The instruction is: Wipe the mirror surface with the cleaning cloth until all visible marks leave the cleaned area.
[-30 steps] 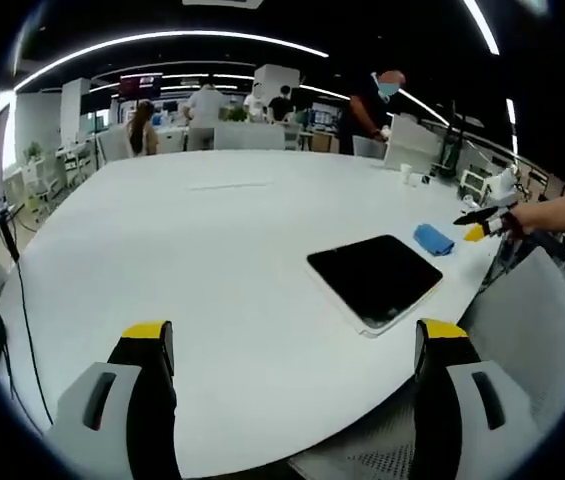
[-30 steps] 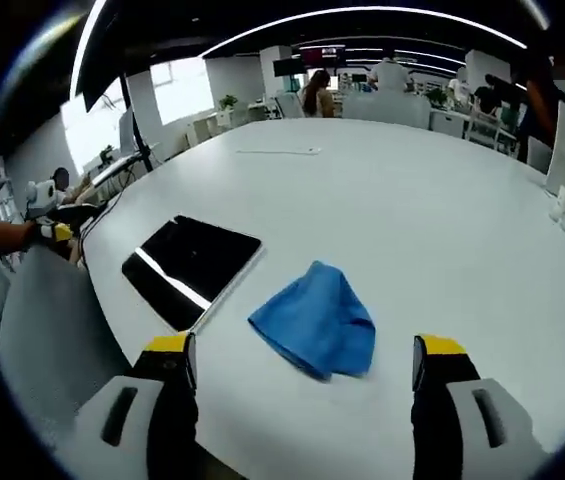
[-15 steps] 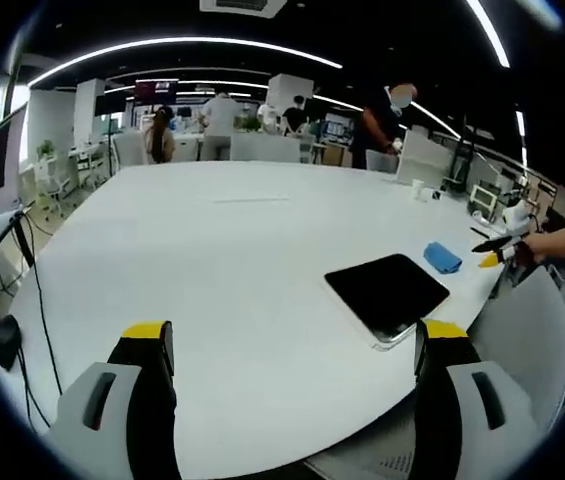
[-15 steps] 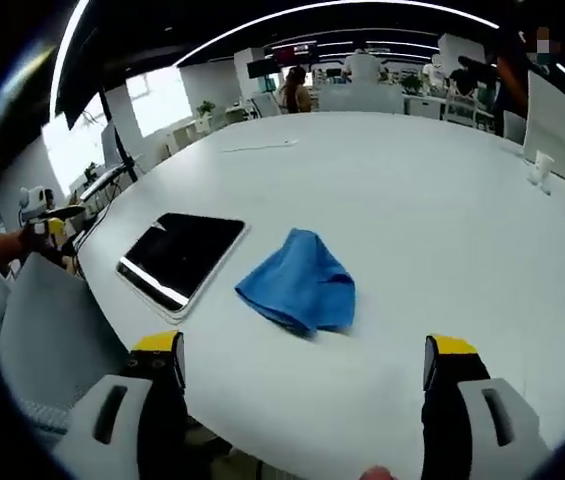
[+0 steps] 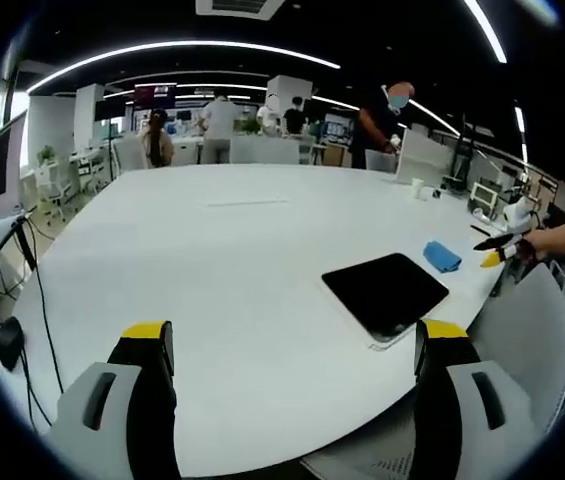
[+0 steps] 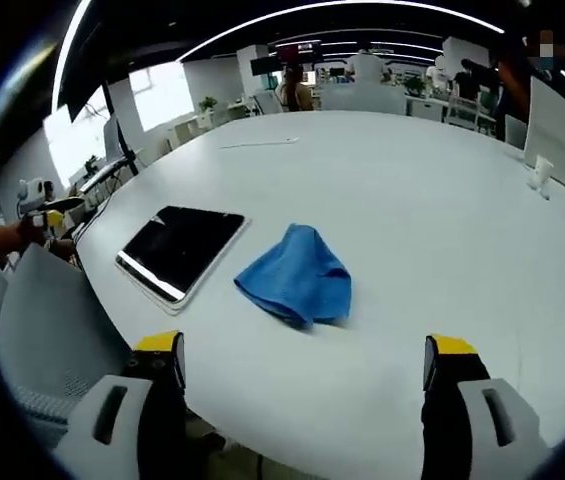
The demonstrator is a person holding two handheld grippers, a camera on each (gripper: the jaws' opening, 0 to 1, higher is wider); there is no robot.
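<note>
A dark, glossy rectangular mirror (image 5: 384, 292) lies flat near the white table's edge, with a crumpled blue cleaning cloth (image 5: 442, 256) just beyond it. My left gripper (image 5: 295, 335) is open and empty, well short of the mirror. In the right gripper view the cloth (image 6: 297, 275) lies in front of me and the mirror (image 6: 180, 250) sits to its left. My right gripper (image 6: 304, 348) is open and empty, a little short of the cloth. Each gripper shows small in the other's view: the right gripper (image 5: 497, 250) in a hand, the left gripper (image 6: 47, 215) likewise.
A grey chair back (image 5: 522, 340) stands at the table edge by the mirror, also the chair (image 6: 42, 320). The large white table (image 5: 232, 230) stretches away. White cups (image 6: 540, 175) stand far right. A black cable (image 5: 32, 300) hangs at the left. People stand at the far end.
Both views have shifted slightly as the hands moved back from the table. The mirror and the cloth lie where they were. Both grippers stay open.
</note>
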